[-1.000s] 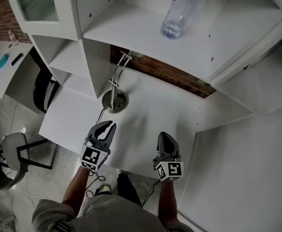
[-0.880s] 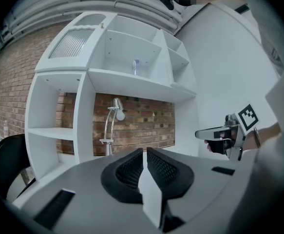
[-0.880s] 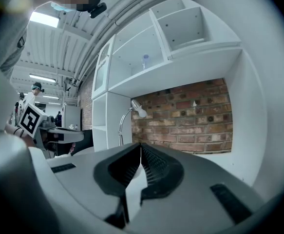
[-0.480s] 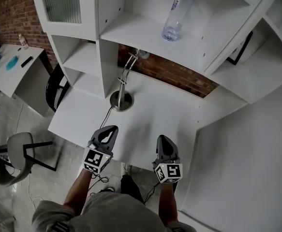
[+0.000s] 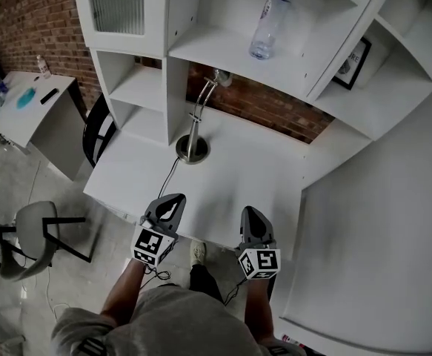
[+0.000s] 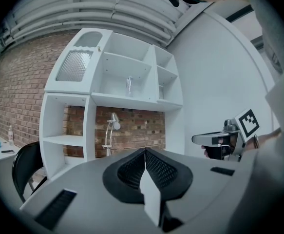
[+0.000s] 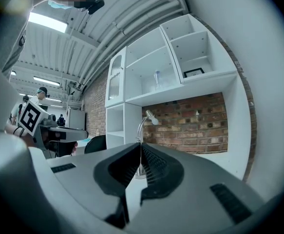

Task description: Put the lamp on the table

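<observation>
A clear plastic bottle [image 5: 267, 24] stands on the white shelf [image 5: 223, 50]. A chrome, round-based lamp [image 5: 194, 145] stands on the bench [image 5: 267, 180]. The fingers of the left gripper [image 5: 175, 200] and right gripper [image 5: 249, 213] are pressed together, empty.

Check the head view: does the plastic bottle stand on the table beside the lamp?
No, the plastic bottle stands on an upper shelf, while the lamp stands on the table below.
</observation>
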Tool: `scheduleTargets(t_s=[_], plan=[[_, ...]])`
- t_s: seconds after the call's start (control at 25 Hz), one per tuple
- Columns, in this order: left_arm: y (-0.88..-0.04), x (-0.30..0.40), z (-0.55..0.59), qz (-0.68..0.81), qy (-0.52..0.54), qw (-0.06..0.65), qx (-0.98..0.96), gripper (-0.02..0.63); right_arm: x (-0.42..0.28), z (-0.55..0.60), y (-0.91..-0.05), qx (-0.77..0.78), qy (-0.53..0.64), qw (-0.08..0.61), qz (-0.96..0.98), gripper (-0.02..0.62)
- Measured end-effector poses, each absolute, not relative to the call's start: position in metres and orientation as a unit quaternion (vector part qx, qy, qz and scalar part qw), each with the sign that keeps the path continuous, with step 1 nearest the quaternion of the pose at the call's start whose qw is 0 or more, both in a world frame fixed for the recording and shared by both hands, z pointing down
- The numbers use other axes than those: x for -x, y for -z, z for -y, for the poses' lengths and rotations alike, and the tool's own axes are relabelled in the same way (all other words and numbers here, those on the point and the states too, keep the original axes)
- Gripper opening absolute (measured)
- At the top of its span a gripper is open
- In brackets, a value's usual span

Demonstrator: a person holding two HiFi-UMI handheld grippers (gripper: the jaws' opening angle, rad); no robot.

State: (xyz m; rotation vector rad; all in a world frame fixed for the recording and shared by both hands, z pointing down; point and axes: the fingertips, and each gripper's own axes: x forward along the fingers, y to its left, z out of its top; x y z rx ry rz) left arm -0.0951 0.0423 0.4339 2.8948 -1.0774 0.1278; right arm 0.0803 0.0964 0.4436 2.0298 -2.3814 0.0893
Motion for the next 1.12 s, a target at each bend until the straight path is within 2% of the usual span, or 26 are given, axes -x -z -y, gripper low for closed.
scheduleTargets(t_s=[1.12], plan=[[-0.425,0.095,-0.077,0.34,-0.038,0.017,-0.939,0.008,-0.069,-0.131,-0.44,-0.649,-0.02,0.015,0.76,0.023]])
